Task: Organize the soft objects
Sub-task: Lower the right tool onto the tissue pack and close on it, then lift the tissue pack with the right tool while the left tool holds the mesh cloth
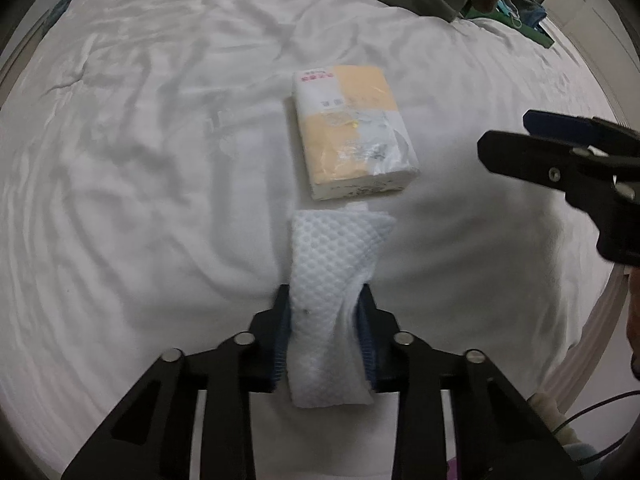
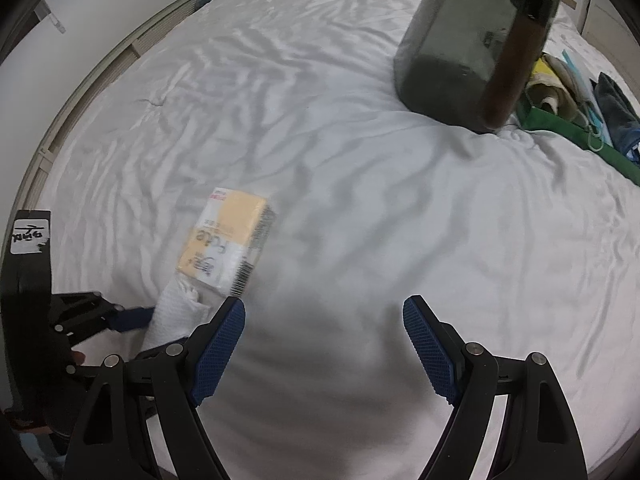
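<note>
Bed sheet (image 2: 360, 208): the wrinkled white sheet fills the space under and ahead of both of your grippers; everything else lies on it.
Dark bag (image 2: 460, 52): a dark grey bag with a brown handle stands far ahead of your right gripper, up and to its right; a heap of green, blue and yellow fabric (image 2: 576, 112) lies just beyond it on the right.
Tissue pack (image 1: 352, 128): the yellow-and-white wrapped pack lies flat on the sheet directly ahead of your left gripper, just past the far end of the cloth; from your right gripper it sits ahead and to the left (image 2: 228, 240).
White cloth (image 1: 332, 308): the textured, dimpled white cloth runs lengthwise between your left fingers and reaches forward to end just short of the pack, touching or nearly touching it.
Left gripper (image 1: 324, 332): your jaws are drawn in narrow and the blue pads press both sides of the cloth, which bunches where it is squeezed.
Right gripper (image 2: 324, 344): your jaws stand wide apart with only bare sheet between the blue pads; you hold and touch nothing. It hangs to the right of the left gripper, well apart from the cloth.
</note>
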`<action>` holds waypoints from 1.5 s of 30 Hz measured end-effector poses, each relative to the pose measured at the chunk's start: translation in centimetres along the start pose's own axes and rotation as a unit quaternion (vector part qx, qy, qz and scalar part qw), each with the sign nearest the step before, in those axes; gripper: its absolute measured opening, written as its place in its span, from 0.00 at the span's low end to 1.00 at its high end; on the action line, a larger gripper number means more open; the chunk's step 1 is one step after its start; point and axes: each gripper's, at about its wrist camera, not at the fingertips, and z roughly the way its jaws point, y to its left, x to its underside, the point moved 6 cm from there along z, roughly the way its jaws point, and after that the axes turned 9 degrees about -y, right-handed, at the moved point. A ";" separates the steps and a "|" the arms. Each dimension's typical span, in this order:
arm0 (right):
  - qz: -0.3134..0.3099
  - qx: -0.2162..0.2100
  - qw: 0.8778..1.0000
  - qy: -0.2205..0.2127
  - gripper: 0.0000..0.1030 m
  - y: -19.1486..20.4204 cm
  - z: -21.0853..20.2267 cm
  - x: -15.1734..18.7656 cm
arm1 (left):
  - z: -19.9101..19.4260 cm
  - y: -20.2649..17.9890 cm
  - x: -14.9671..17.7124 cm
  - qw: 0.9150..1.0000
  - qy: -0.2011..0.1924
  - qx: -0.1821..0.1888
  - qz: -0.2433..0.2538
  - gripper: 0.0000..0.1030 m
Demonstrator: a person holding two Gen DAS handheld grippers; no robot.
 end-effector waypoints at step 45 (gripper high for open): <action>0.050 0.049 0.997 0.045 0.53 7.2 10.6 -2.2 | -1.7 17.6 1.4 0.999 -0.013 -0.034 -0.024 0.16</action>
